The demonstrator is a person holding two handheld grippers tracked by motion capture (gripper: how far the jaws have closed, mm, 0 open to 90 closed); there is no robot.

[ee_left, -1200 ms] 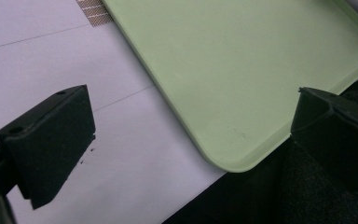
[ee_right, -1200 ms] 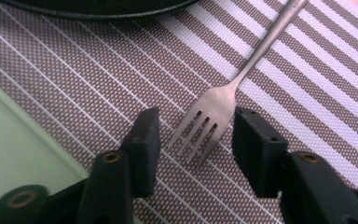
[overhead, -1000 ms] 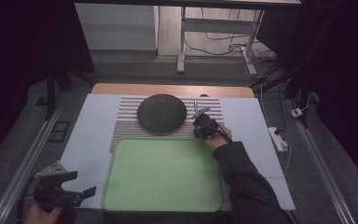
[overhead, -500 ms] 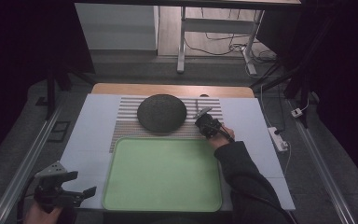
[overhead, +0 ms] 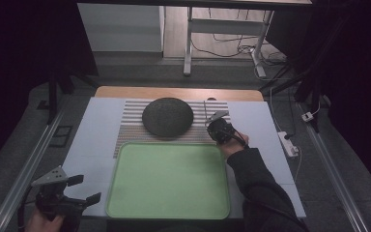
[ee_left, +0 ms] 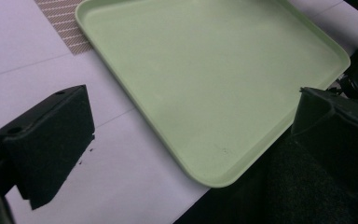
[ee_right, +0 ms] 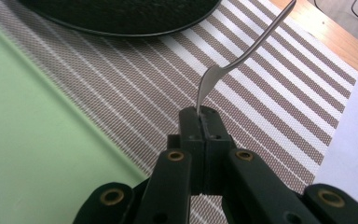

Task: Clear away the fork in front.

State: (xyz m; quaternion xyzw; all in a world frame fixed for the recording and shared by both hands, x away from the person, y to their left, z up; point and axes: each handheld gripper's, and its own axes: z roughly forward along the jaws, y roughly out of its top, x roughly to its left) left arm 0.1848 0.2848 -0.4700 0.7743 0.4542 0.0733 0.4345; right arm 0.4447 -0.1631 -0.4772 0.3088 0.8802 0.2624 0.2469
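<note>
- A pale grey-white worktop (overhead: 96,130) carries a brown-and-white striped woven placemat (overhead: 130,121) along its far side, and a strip of bare wood shows at the far edge beyond it.
- A dark, round, speckled plate (overhead: 168,116) sits on the placemat, roughly at the middle of the far edge; in the right gripper view its black rim (ee_right: 121,18) runs along the top of the frame.
- A light green rectangular plastic tray (overhead: 168,179) with rounded corners lies at the near edge of the worktop, its far rim overlapping or touching the near side of the placemat.
- The right gripper (overhead: 217,126) is held over the placemat's right part, just beside the plate and near the tray's far right corner, with a dark sleeve (overhead: 261,193) reaching back to the near edge.
- In the right gripper view its jaws are pressed together on the flattened end of a thin silver metal utensil (ee_right: 242,56), whose slim handle curves up and away toward the far right corner of the placemat. Whether it is a spoon or a fork is hard to tell, since the clamped end is hidden.
- The left gripper (overhead: 72,193) hangs at the near left corner of the worktop, off the tray's left rim.
- In the left gripper view its black foam pads (ee_left: 51,140) stand wide apart with nothing between them, spanning the tray's near corner (ee_left: 214,177).
</note>
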